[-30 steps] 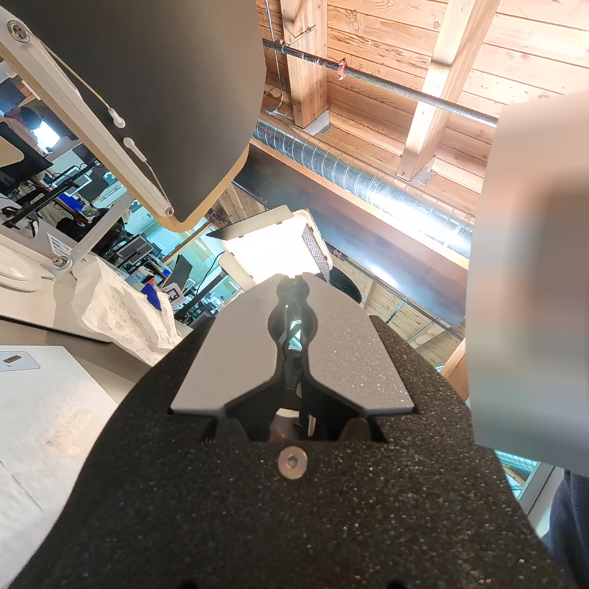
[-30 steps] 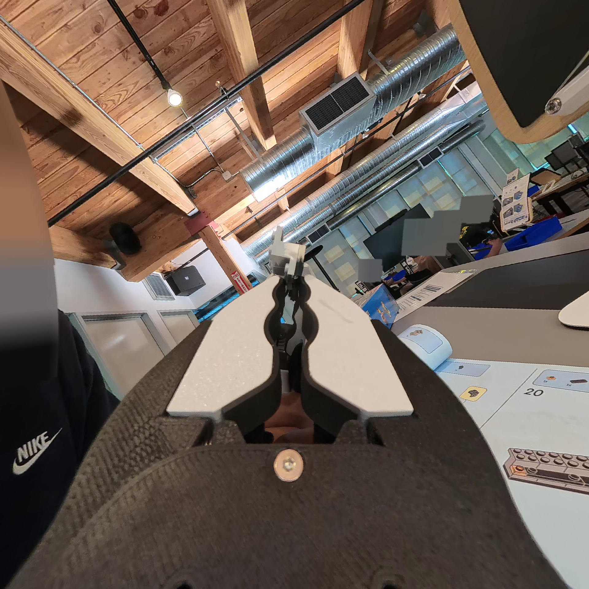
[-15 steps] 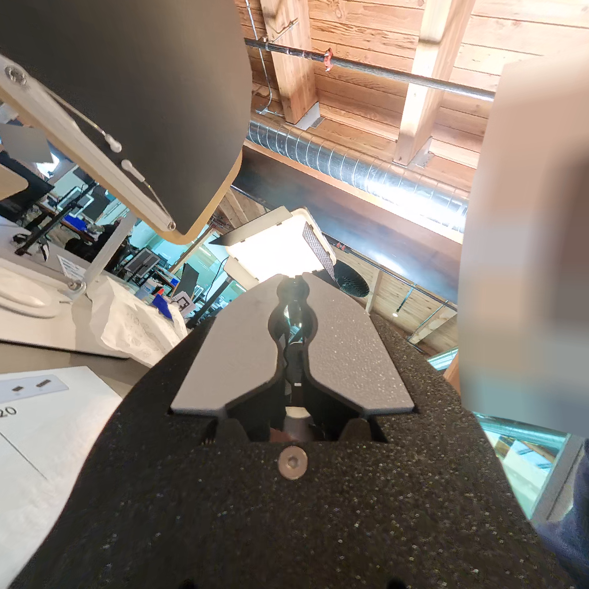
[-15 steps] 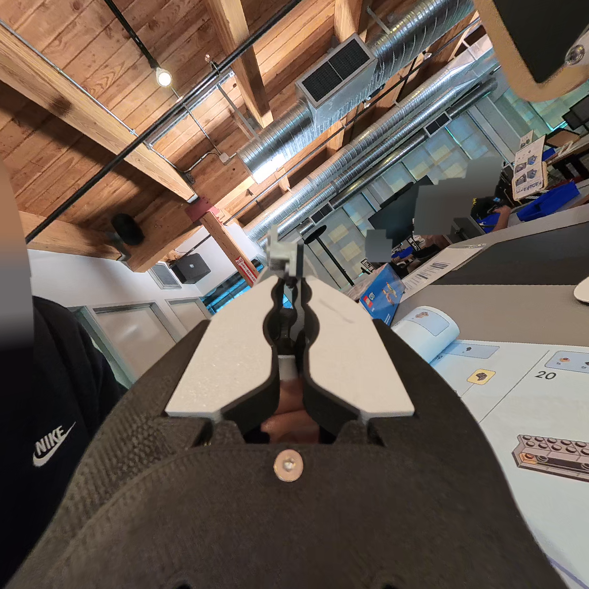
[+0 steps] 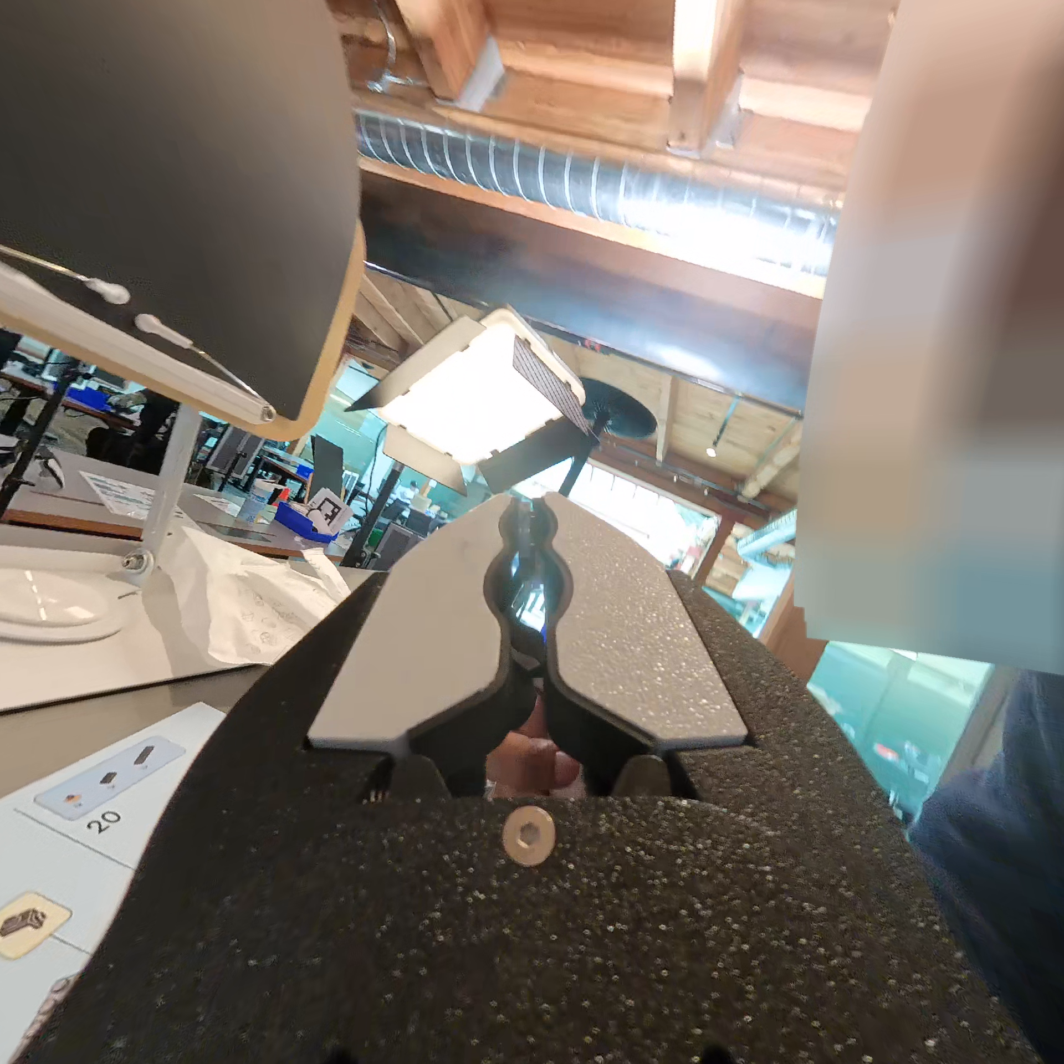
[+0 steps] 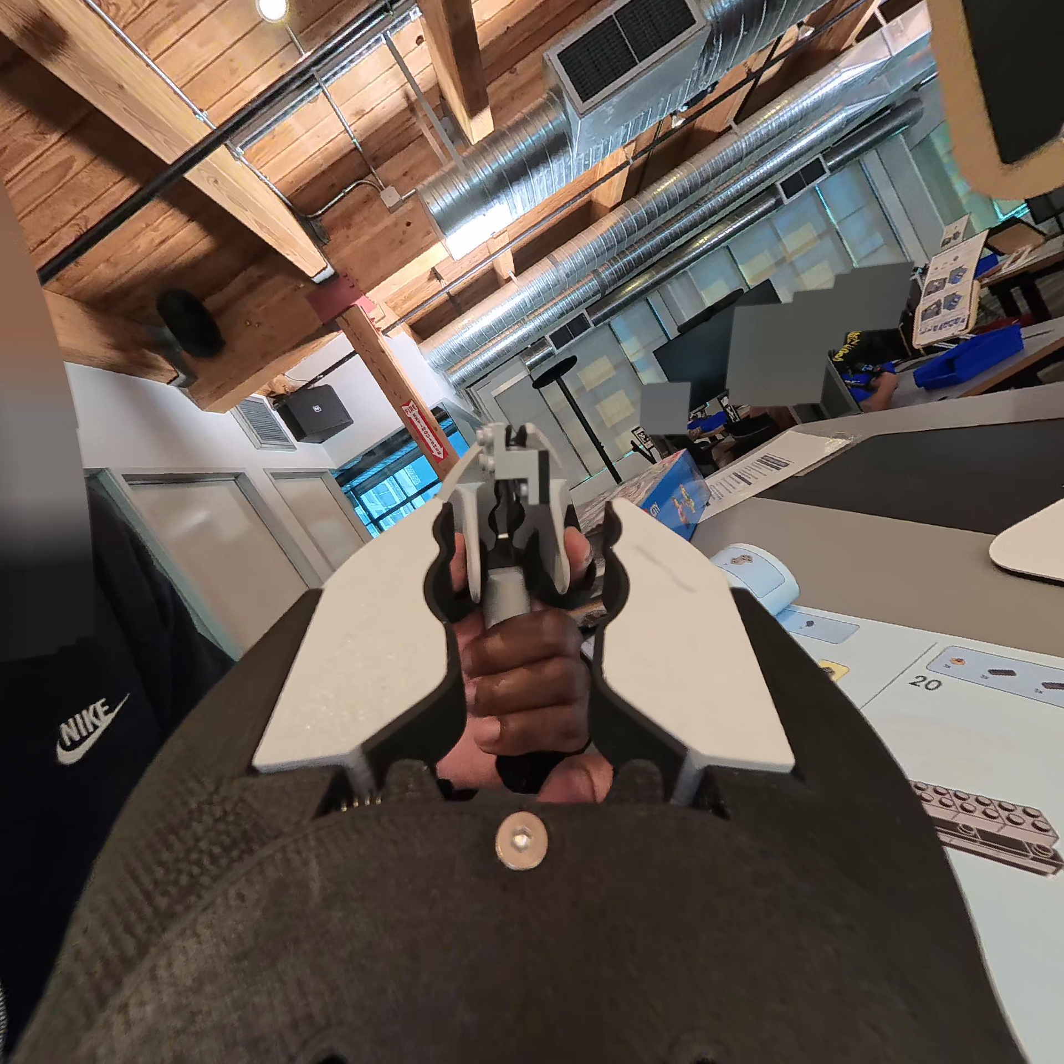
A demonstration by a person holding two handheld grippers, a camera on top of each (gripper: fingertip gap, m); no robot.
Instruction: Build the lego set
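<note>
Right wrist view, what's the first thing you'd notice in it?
Right in the middle, a hand holds the left gripper, shut on a small grey brick piece, framed by the wide-open right gripper. To the right, an instruction booklet lies open on the table. Overhead run wooden beams and shiny silver ducts.

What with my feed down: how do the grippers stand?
Right gripper fingers wide open, holding nothing. Left gripper, seen through that gap, shut on grey brick.

left wrist view motion-blurred | instruction sheet [image 5: 69, 852] cut by left edge | dark panel [image 6: 1013, 75] cut by right edge
</note>
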